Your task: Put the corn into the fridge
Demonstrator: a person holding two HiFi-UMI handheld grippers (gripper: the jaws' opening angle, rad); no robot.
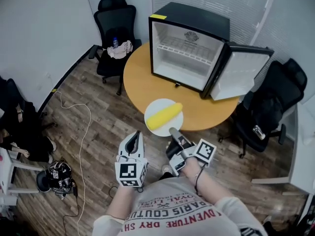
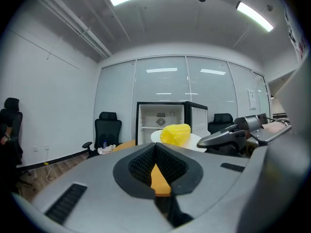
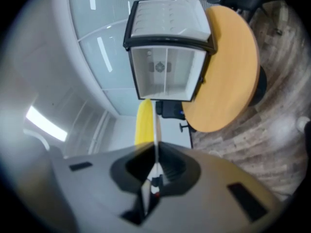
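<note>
A yellow corn cob (image 1: 165, 115) lies on a small white plate (image 1: 153, 123). My right gripper (image 1: 173, 131) is shut on the plate's near rim and holds it in the air at the near edge of the round wooden table (image 1: 140, 80). In the right gripper view the plate (image 3: 156, 125) shows edge-on between the jaws, with the corn (image 3: 144, 123) beside it. The black mini fridge (image 1: 189, 45) stands on the table, its door (image 1: 241, 73) swung wide and its white inside bare. My left gripper (image 1: 136, 134) hangs to the left of the plate, shut and holding nothing.
A black office chair (image 1: 114, 31) with a bottle and cloth on its seat stands behind the table at left. Another black chair (image 1: 268, 107) is at the right. A cable (image 1: 83, 132) runs over the wood floor at left.
</note>
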